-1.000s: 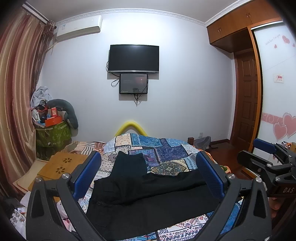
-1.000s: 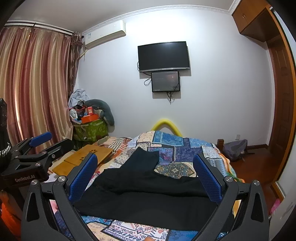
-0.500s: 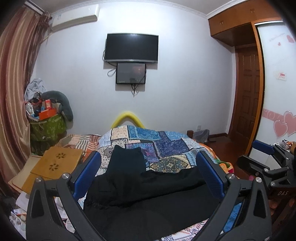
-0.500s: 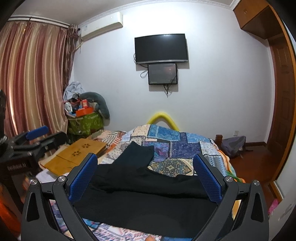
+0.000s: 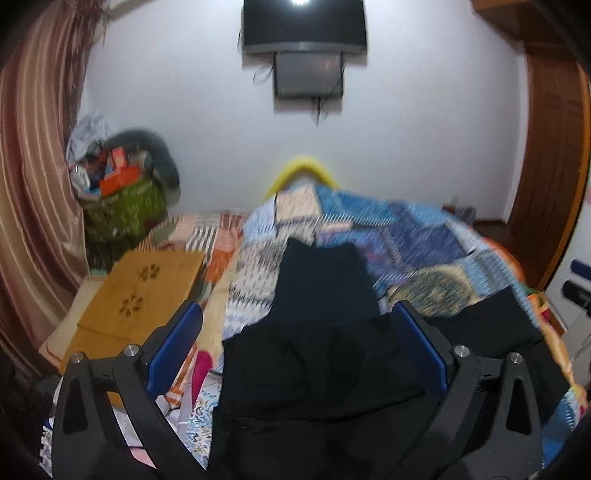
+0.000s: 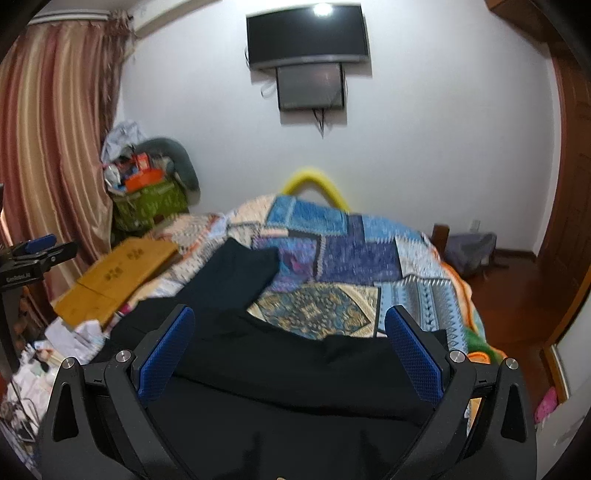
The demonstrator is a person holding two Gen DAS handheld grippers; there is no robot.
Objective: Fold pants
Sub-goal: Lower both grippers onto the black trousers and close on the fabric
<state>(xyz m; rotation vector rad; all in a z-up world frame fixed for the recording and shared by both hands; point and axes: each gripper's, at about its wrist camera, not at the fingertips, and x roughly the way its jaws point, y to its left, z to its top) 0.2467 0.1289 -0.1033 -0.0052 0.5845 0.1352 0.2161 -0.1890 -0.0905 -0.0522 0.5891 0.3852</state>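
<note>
Black pants point(image 5: 317, 354) lie spread on a patchwork bedspread point(image 5: 417, 240), one leg reaching toward the far wall, the other running right. They also show in the right wrist view point(image 6: 295, 365). My left gripper point(image 5: 295, 347) is open and empty, hovering over the pants' left part. My right gripper point(image 6: 290, 350) is open and empty, over the pants' near middle. The left gripper's body shows at the left edge of the right wrist view point(image 6: 29, 254).
A wooden lap table point(image 5: 136, 291) lies at the bed's left side. A green basket of clutter point(image 5: 122, 206) stands by the curtain point(image 5: 33, 177). A TV point(image 5: 304, 26) hangs on the far wall. A wooden door point(image 5: 546, 147) and bag point(image 6: 472, 251) are at right.
Both grippers have tilted down and moved closer to the pants, which fill more of each view. Both stay open. The pants have not moved.
</note>
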